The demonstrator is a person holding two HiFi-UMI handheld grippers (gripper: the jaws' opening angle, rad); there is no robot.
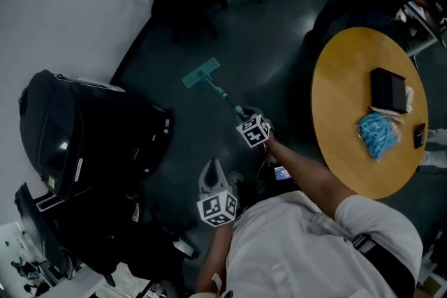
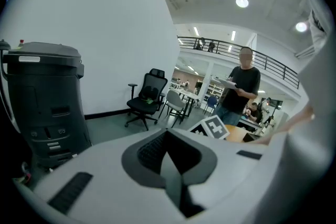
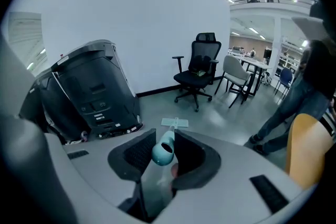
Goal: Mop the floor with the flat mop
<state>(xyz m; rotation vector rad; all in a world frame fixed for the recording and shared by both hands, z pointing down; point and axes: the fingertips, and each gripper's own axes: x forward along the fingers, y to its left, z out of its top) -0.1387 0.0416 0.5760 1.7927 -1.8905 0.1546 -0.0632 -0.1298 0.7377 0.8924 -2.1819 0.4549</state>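
The flat mop's teal head [image 1: 201, 72] lies on the dark floor, and its thin handle [image 1: 225, 97] slants back to my right gripper [image 1: 246, 115], which is shut on the handle's upper end. In the right gripper view the teal handle end [image 3: 164, 150] sits between the jaws, with the mop head [image 3: 175, 123] flat on the floor beyond. My left gripper [image 1: 213, 168] hangs nearer my body, apart from the mop. In its own view the left gripper [image 2: 169, 159] has its pads together with nothing between them.
A big black machine [image 1: 91, 143] stands close on the left against the white wall. On the right is a round wooden table [image 1: 342, 122] carrying a black box [image 1: 387, 88] and a blue bag [image 1: 377, 133]. A black office chair [image 3: 197, 73] and a standing person [image 2: 241, 89] are farther off.
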